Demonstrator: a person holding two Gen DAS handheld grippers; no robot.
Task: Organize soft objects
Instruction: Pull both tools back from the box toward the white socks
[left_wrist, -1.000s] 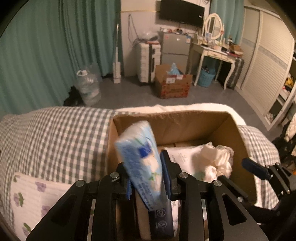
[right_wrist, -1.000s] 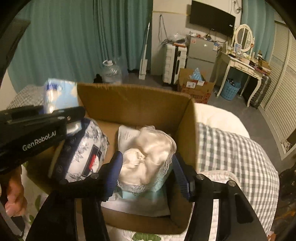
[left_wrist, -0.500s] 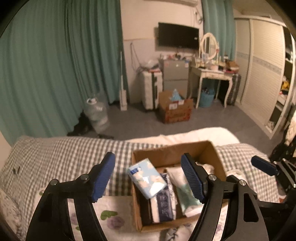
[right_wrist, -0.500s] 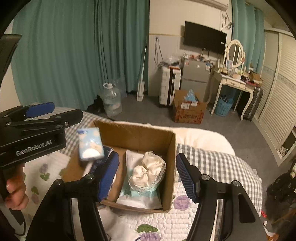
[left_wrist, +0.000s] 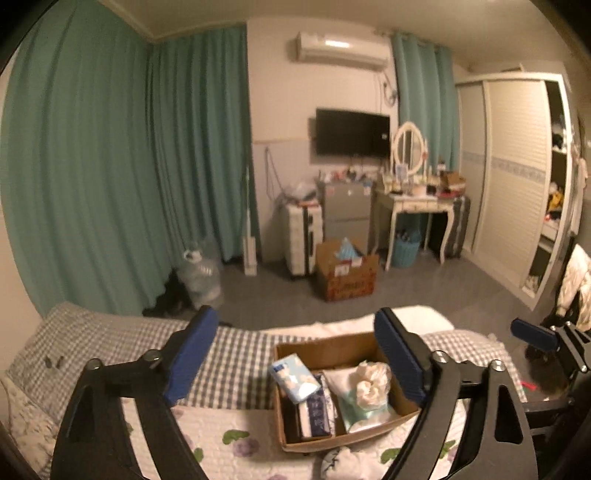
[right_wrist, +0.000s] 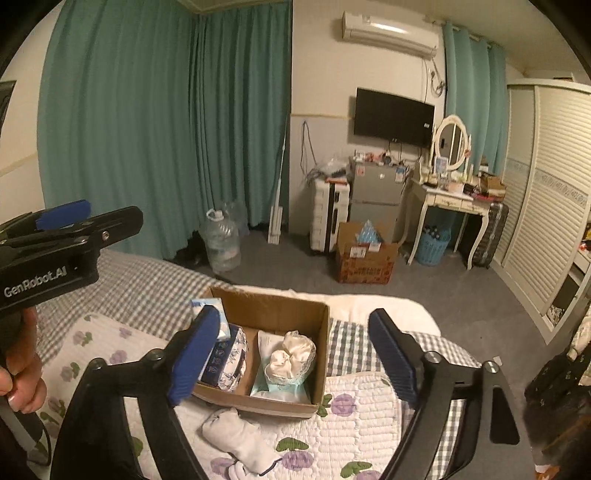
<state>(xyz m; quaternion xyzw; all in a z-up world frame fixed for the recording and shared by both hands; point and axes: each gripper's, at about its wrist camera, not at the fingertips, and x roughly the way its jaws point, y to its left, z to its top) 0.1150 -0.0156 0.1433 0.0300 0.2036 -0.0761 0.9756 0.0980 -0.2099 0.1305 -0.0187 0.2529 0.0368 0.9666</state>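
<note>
Quilted flower-print bedding (right_wrist: 362, 417) fills the bottom of both views, and on it, lower centre, sits the cardboard box (right_wrist: 291, 406). Nearest the cameras, the left gripper (left_wrist: 291, 354) and the right gripper (right_wrist: 291, 350) both stand with jaws wide apart and nothing between them; both have just been opening, and both now sit higher and further back from the box than a second ago. What they carried then is now released: the blue tissue pack (left_wrist: 295, 376) leans at the box's left side on a dark patterned bundle (left_wrist: 314, 410), and the cream lace-trimmed piece (right_wrist: 291, 358) rests on a pale green packet in the right half. A white sock-like item (right_wrist: 240, 443) lies on the quilt just in front of the box, so that is probably next. Beyond, grey checked bedding, then floor, curtains and dresser.
</note>
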